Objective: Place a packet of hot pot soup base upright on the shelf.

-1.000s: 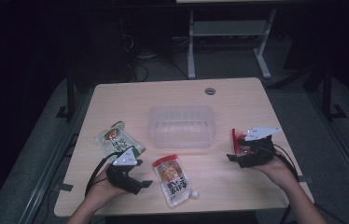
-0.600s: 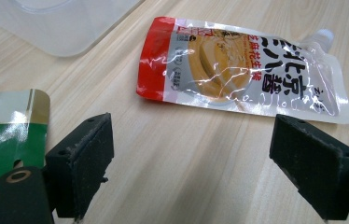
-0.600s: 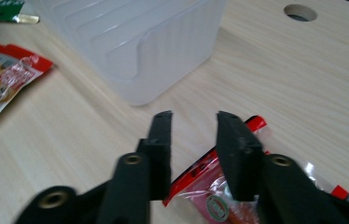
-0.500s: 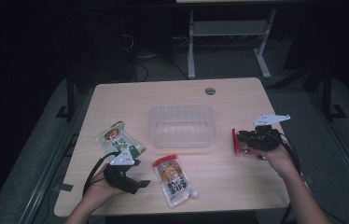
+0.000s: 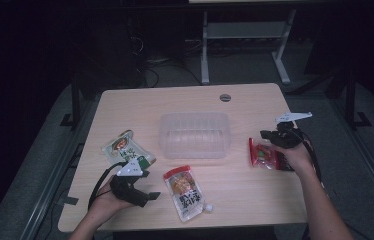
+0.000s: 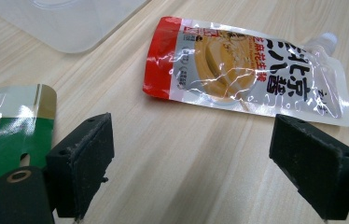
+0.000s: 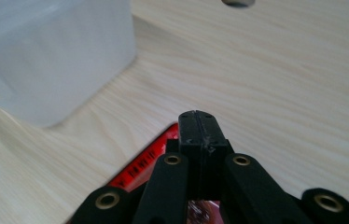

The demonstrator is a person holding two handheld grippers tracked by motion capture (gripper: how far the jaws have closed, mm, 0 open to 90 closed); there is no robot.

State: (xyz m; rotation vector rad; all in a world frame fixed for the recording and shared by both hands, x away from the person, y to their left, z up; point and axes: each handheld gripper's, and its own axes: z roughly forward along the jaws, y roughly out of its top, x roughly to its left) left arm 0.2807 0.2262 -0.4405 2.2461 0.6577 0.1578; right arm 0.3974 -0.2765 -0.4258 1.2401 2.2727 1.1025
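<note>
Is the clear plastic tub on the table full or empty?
Empty: the clear plastic tub shows only its ribbed bottom, and all three pouches lie outside it.

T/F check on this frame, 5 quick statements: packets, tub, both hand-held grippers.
1. The right hand-held gripper has its jaws pressed together. True; they have just been closing, over the red packet, though whether its edge is pinched cannot be told.
2. The left hand-held gripper holds the green packet. False: its jaws stand wide apart over bare table, gripping nothing.
3. The clear plastic tub contains a packet. False: it is empty.
4. The spouted sauce pouch lies flat on the table, in front of the tub. True.
5. The red packet sits left of the tub. False: it lies to the tub's right.
</note>
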